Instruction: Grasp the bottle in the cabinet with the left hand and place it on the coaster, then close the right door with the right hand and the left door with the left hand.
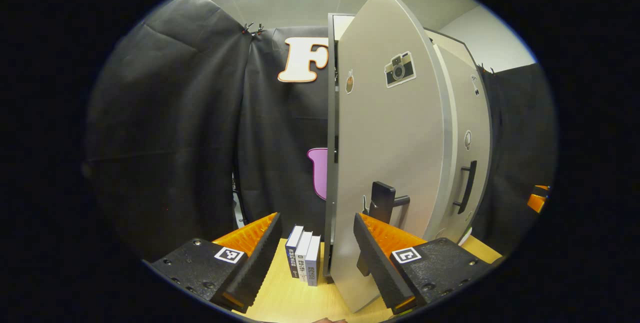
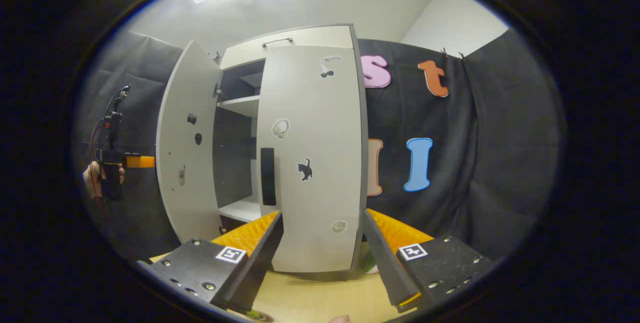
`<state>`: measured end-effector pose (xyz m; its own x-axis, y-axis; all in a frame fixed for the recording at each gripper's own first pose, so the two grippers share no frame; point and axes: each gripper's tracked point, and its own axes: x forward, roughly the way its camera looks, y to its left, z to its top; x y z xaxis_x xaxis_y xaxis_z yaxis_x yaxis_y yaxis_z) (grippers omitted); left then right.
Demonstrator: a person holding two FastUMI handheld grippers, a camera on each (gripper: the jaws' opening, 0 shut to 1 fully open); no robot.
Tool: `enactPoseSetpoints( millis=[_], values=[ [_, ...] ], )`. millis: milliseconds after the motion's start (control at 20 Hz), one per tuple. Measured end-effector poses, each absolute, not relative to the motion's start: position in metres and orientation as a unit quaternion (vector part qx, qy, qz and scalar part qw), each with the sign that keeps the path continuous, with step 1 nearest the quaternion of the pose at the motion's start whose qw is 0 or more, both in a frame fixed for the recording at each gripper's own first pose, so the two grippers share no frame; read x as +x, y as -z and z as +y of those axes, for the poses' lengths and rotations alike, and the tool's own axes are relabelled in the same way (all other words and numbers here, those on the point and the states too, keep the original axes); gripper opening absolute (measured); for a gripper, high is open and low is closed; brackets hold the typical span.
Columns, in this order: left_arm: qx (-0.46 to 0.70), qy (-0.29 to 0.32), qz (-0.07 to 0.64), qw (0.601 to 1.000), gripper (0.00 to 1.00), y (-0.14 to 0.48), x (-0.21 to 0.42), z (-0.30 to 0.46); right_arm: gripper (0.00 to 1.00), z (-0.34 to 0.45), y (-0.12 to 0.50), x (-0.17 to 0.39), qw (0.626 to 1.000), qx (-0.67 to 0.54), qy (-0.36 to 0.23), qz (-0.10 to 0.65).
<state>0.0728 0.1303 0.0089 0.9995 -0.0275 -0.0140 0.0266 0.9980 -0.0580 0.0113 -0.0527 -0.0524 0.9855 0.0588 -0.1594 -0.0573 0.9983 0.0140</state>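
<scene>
The grey cabinet's left door stands open, its outer face toward me in the left gripper view, with its black handle just above my right fingertip. My left gripper is open and holds nothing. The right door lies flat against the cabinet front and looks shut, its black handle on the left edge. My right gripper is open in front of that door, apart from it. In the right gripper view the left door swings out, and white shelves show in the gap.
Three upright books stand on the wooden tabletop left of the cabinet. A hand holds the left gripper beyond the open door. A small green and white thing sits at the cabinet's right foot. Black cloth walls close in behind.
</scene>
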Motion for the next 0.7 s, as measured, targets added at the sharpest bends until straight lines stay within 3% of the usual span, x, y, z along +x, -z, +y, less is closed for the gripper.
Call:
enactPoseSetpoints(
  millis=[350,600,650,700],
  values=[
    [-0.041,0.060,0.008,0.997,0.92,-0.010,0.080,0.095,0.95,-0.059,0.054,0.002,0.997,0.002,-0.021,0.079],
    [-0.026,0.082,0.003,0.996,0.89,-0.011,0.088,0.072,0.95,-0.067,0.056,0.000,0.996,0.001,-0.010,0.083],
    [-0.027,0.090,0.002,0.996,0.92,-0.012,0.090,0.065,0.95,-0.067,0.056,-0.001,0.997,0.002,-0.008,0.082],
    [-0.027,0.098,0.001,0.995,0.89,-0.012,0.093,0.059,0.95,-0.068,0.055,0.000,0.997,0.004,-0.009,0.082]
  ],
)
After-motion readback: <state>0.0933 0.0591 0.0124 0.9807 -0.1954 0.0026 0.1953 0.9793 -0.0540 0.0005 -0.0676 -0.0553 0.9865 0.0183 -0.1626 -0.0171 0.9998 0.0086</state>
